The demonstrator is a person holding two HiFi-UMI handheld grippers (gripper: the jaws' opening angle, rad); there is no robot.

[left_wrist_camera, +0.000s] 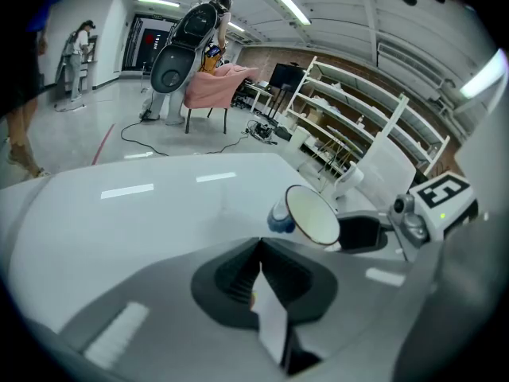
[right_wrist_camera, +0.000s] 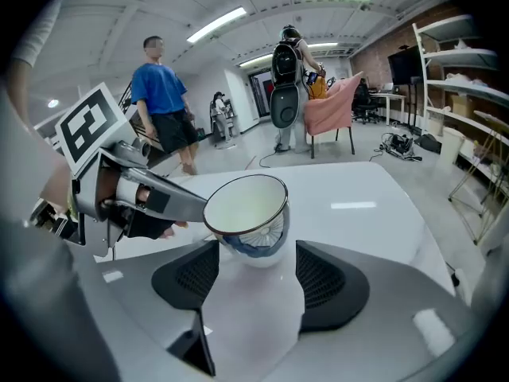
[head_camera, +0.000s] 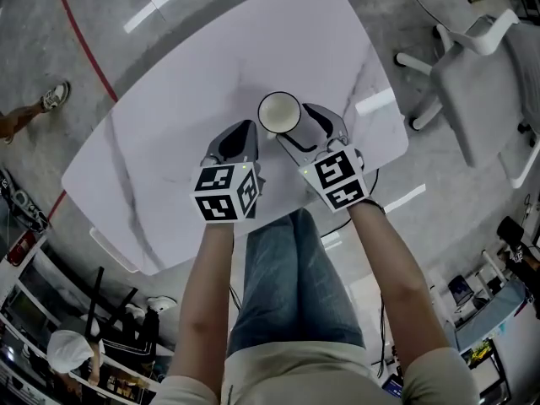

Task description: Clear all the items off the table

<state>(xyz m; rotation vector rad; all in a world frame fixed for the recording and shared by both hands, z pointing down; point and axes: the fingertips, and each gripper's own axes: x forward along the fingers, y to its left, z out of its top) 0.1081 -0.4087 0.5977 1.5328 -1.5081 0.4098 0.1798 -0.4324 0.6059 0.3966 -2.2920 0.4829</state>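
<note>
The white, grey-veined table (head_camera: 160,150) with rounded corners fills the head view. The left gripper (head_camera: 243,129), toward the table's 6 o'clock edge, has its jaws pressed together on nothing. At its 3 o'clock the right gripper (head_camera: 308,125) has its jaws spread, with the cup (head_camera: 279,112) standing on the table between their tips. Only the right gripper view shows the cup's blue pattern below its dark rim. The head view shows just a round, glossy white mouth.

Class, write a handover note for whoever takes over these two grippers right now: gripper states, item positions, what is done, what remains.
Left gripper: shut, empty, above the table.
Right gripper: jaws apart, not gripping anything.
Cup: on the table at the right gripper's tips; the only item seen there.
Done: cup not yet lifted.
Left: grip the cup and take it off.
</note>
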